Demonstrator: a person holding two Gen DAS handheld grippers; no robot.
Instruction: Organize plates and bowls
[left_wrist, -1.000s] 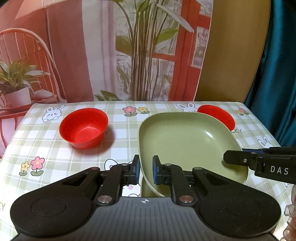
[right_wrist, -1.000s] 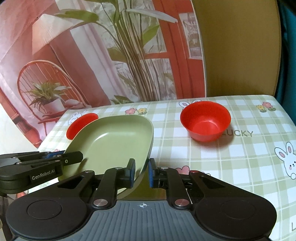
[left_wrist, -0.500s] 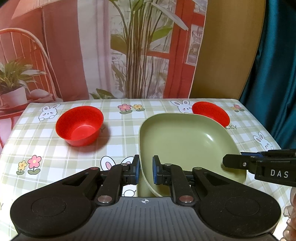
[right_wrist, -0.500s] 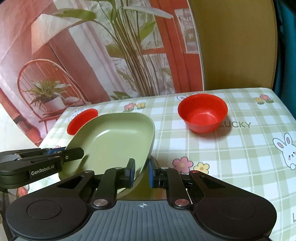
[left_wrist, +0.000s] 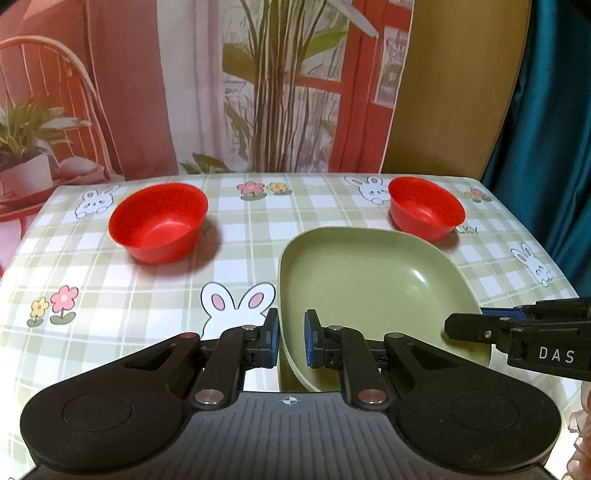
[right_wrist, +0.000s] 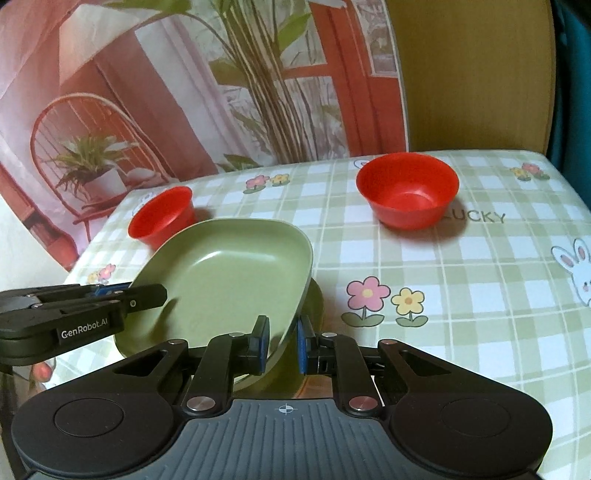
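Two tools grip one plate: the left tool (left_wrist: 290, 341) is clamped on the near-left rim of the green plate (left_wrist: 369, 284), and the right tool (right_wrist: 282, 345) pinches its opposite edge. Squarish, with rounded corners and a glossy olive surface, it tilts above the checked tabletop (left_wrist: 147, 295). One red bowl (left_wrist: 159, 221) sits well left, another red bowl (left_wrist: 426, 208) just behind.
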